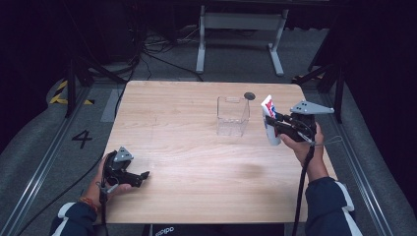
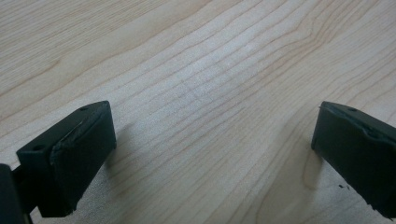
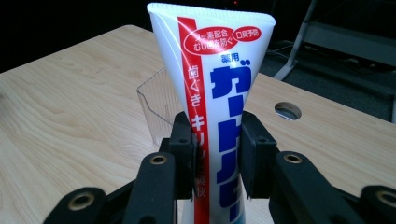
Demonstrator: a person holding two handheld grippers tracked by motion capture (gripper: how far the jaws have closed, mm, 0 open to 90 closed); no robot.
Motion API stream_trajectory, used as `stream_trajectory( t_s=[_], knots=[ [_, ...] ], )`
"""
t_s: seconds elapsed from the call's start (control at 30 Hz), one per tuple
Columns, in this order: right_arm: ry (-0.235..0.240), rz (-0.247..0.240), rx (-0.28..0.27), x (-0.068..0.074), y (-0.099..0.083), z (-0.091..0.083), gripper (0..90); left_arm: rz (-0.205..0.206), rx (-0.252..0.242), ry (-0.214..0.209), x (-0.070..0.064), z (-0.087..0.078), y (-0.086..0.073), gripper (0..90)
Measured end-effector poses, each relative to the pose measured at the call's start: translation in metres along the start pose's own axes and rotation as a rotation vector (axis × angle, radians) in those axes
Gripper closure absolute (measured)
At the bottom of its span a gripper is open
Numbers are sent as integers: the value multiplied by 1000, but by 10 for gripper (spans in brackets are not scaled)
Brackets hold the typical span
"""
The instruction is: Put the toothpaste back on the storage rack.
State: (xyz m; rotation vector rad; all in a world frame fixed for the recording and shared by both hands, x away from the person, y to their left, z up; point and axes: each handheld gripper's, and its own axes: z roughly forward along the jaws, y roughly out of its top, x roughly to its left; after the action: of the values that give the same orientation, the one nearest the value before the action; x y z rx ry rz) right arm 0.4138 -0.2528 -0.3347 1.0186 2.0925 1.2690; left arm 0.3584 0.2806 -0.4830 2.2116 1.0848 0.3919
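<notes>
A white toothpaste tube (image 1: 270, 122) (image 3: 219, 107) with red and blue print stands upright, crimped end up, and my right gripper (image 1: 278, 124) (image 3: 217, 161) is shut on its middle. It is held above the table's right side, just right of a clear plastic box (image 1: 232, 115) (image 3: 159, 105) that stands open-topped on the wood. My left gripper (image 1: 139, 177) (image 2: 212, 154) rests low at the table's front left, jaws wide apart with only bare wood between them.
The wooden table (image 1: 187, 147) has a round cable hole (image 1: 250, 96) (image 3: 287, 110) behind the box. Beyond its far edge stand a white desk frame (image 1: 241, 34) and floor cables. A floor rail runs along the left.
</notes>
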Motion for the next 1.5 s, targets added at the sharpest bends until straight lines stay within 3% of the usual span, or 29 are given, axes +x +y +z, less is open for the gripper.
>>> stream_trajectory(
  t_s=[0.77,1.5],
  knots=[
    [37,4,-125,-2,22,19,705,0,0,1,0,0,0,3],
    [60,-10,-150,0,40,39,705,0,0,0,0,0,0,3]
  ],
)
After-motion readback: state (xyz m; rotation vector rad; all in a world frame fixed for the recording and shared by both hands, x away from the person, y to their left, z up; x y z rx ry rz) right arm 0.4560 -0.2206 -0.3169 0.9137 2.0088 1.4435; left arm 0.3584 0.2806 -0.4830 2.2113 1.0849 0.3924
